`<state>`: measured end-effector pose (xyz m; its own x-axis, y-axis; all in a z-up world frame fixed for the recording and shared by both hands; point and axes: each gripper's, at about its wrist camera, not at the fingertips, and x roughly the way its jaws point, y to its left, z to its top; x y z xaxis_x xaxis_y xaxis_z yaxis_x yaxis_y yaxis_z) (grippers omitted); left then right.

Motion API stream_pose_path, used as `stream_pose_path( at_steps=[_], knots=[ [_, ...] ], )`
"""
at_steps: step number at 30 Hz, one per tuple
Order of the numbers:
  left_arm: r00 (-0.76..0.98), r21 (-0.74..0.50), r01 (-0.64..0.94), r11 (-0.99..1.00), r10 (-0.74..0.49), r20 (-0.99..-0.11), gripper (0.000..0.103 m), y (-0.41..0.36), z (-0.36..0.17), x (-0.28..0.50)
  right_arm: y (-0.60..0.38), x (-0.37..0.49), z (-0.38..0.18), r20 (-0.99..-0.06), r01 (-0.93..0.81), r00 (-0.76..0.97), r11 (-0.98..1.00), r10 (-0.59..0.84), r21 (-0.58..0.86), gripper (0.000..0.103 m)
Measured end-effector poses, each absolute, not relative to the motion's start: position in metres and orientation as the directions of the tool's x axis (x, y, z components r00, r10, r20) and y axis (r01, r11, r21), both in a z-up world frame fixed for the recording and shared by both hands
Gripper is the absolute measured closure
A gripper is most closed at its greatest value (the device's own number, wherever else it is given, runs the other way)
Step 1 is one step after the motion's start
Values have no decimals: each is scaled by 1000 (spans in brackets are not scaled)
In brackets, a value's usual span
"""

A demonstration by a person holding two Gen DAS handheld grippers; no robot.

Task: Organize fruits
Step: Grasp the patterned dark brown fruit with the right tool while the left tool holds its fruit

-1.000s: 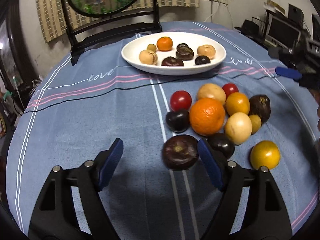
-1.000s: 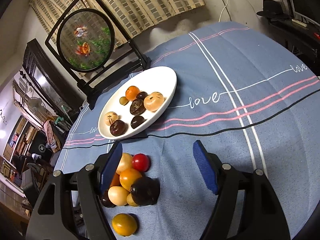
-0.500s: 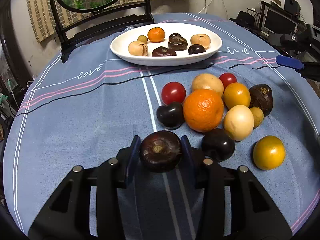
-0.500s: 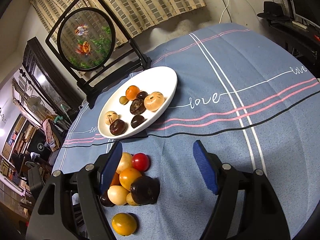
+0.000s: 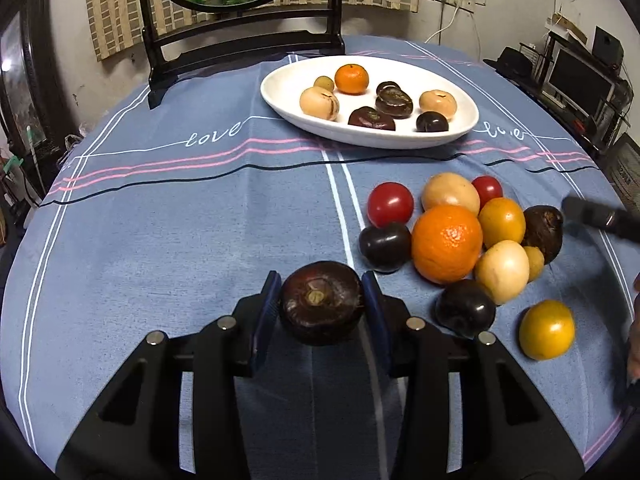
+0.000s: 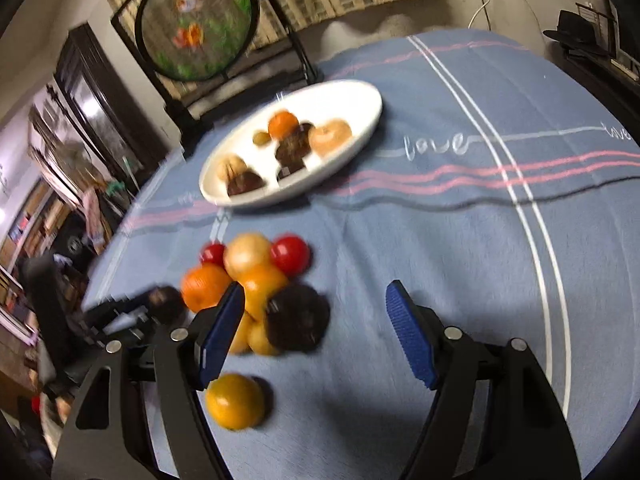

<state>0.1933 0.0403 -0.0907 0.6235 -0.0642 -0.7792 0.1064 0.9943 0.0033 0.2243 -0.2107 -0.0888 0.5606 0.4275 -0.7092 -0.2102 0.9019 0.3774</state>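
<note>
Left hand-held gripper (image 5: 322,304) grasps dark mangosteen (image 5: 321,301) across its widest girth; rigid rind, likely light. Right hand-held gripper (image 6: 316,336) released.

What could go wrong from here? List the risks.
1. The round mangosteen is pinched only at its sides by the left gripper; it may slip out on the way to the plate.
2. The plate already holds seven fruits; a drop could knock them about.
3. The right gripper, open, hovers by the pile and may scatter it.
</note>
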Motion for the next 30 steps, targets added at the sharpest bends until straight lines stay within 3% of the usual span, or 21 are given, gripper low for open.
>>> stream_pose_path(
  at_steps=[5,7,11,14,17,19,24,30],
  knots=[
    [635,15,124,992,-67,-770,61,36,-88,191,-200,223,-92,-744,-238,554,927,374,289,29],
    [635,14,117,993,-64,-770,61,37,-88,191,-204,224,-93,-749,-230,576,944,328,236,24],
    [634,11,111,994,-62,-771,61,38,-88,191,-242,224,-80,-697,-20,707,988,121,151,24],
    [642,12,114,993,-64,-764,61,37,-86,189,-254,223,-76,-666,-64,712,965,223,255,24],
    [639,11,111,994,-62,-767,61,38,-87,190,-232,224,-81,-686,-126,696,977,212,173,24],
    [638,8,109,994,-64,-768,61,39,-87,190,-219,222,-83,-689,-172,692,976,214,130,26],
    [636,5,108,994,-66,-769,61,39,-87,191,-196,216,-96,-729,-226,662,974,173,26,52],
    [630,4,111,994,-68,-773,61,39,-88,191,-181,215,-105,-735,-273,661,961,149,-51,54]
  ],
)
